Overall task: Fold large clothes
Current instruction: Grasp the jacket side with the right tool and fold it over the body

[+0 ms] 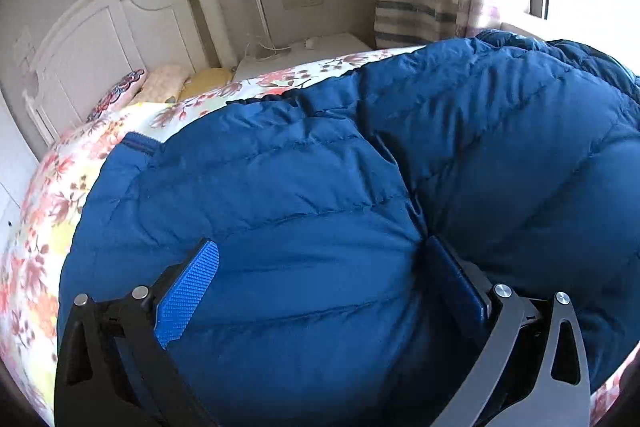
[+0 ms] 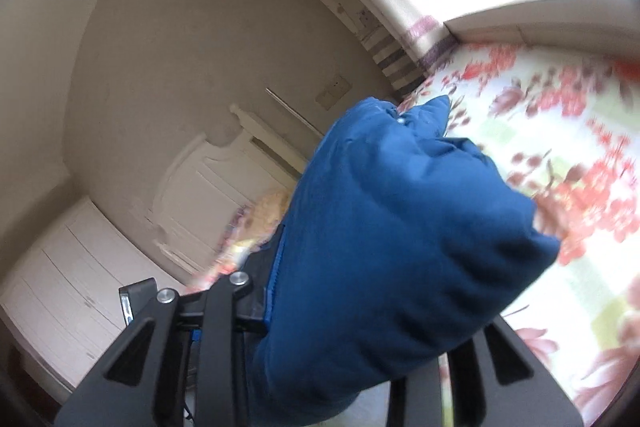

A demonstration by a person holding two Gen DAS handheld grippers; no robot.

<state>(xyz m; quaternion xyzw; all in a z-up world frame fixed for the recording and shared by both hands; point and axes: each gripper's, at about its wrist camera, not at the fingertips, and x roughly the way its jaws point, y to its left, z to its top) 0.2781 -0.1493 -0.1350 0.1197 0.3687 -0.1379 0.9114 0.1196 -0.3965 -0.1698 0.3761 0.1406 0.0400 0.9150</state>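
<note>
Left wrist view: big blue puffy jacket [image 1: 360, 187] spread on the flowery bed [image 1: 48, 195] so it can be folded, far from the white headboard [image 1: 100, 39]. Left claw [image 1: 320, 275] wide, puffy cloth bulging between the fingers, not squeezed. Right wrist view: right claw [image 2: 360, 307] narrow, pinching a jacket part, lifted up off the bed to fold over.

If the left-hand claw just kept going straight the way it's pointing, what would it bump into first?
Most likely the puffy blue jacket. The left gripper stands open and points down at it, with quilted fabric bulging between its fingers. The flowered bedspread lies beyond; depth is hard to judge.
</note>
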